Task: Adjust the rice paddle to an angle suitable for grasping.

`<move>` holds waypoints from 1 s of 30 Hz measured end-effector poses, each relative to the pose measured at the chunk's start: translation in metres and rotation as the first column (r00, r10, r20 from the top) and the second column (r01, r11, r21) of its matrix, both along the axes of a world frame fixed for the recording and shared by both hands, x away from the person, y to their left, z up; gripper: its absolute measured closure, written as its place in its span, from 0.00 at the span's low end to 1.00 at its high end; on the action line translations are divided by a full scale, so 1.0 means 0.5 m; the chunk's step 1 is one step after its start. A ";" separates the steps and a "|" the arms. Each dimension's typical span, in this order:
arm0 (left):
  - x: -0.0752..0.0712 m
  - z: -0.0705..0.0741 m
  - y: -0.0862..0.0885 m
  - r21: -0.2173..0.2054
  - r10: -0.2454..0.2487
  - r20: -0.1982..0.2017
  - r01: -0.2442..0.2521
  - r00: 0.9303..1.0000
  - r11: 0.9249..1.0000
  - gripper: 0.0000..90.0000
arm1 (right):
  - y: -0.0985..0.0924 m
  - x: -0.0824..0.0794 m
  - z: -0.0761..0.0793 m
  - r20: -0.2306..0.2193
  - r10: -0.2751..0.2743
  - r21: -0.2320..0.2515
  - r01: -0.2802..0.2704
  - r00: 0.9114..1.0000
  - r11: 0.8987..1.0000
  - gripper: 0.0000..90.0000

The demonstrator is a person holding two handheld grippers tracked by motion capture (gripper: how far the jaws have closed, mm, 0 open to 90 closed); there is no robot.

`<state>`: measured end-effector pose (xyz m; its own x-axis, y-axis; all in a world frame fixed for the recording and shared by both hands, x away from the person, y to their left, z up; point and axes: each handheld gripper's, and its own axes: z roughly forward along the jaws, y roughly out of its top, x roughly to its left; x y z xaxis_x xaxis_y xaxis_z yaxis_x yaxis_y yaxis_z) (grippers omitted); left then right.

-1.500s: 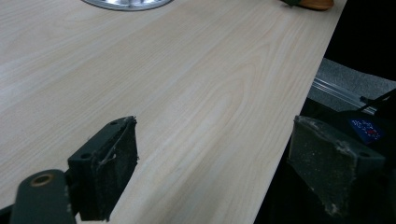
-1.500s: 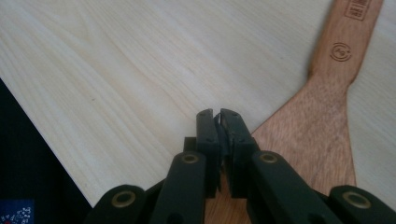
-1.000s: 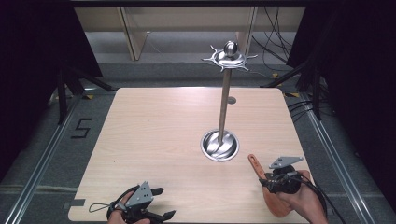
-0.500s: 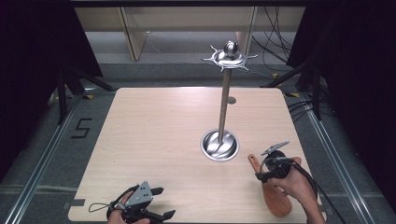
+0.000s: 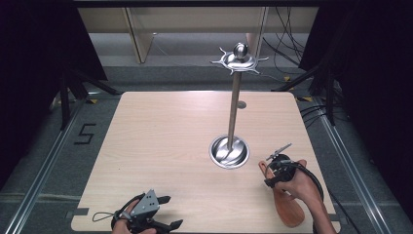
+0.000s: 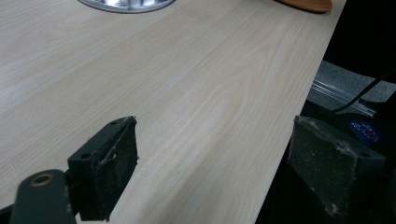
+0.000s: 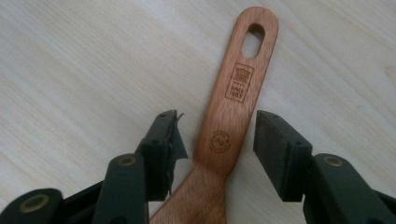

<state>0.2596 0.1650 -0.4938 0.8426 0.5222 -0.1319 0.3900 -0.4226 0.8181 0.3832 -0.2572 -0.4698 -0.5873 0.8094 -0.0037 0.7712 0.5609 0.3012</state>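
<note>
A wooden spatula lies flat on the light wood table, its handle with a hanging hole pointing away from me. My right gripper is open with one jaw on each side of the handle, not touching it. In the high view the spatula lies at the front right under the right gripper. A tall metal stand with a round base and a hooked top disc rises at centre right. My left gripper rests open at the front left with nothing in it; its jaws straddle the table's edge.
A small round hole marks the table behind the stand. Black frames and cables flank the table on the floor. A "5" is marked on the floor at the left. The stand's base and spatula blade appear ahead of the left gripper.
The right gripper has moved forward and tilted down over the spatula handle, its jaws now on either side of it. The left gripper has stayed put.
</note>
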 end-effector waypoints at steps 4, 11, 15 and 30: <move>0.000 -0.001 -0.001 -0.007 0.002 -0.003 -0.002 1.000 1.000 0.17 | 0.003 0.014 -0.008 -0.010 0.019 -0.021 -0.019 1.000 1.000 0.60; 0.002 0.001 0.002 0.013 -0.005 0.010 0.005 1.000 1.000 0.16 | 0.014 0.029 -0.011 -0.034 0.009 -0.067 -0.012 0.999 0.998 0.65; 0.001 0.000 0.000 0.001 -0.001 0.006 0.001 1.000 1.000 0.16 | 0.019 0.041 -0.008 -0.105 0.024 -0.078 -0.032 0.994 0.996 0.68; 0.001 -0.001 -0.001 -0.015 -0.005 -0.001 0.005 1.000 1.000 0.17 | 0.030 0.067 -0.005 -0.202 0.071 -0.149 -0.102 0.977 0.983 0.74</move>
<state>0.2602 0.1645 -0.4944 0.8453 0.5156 -0.1400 0.3882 -0.4127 0.8240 0.4165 -0.2423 -0.4723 -0.6570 0.7539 -0.0060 0.7526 0.6564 0.0521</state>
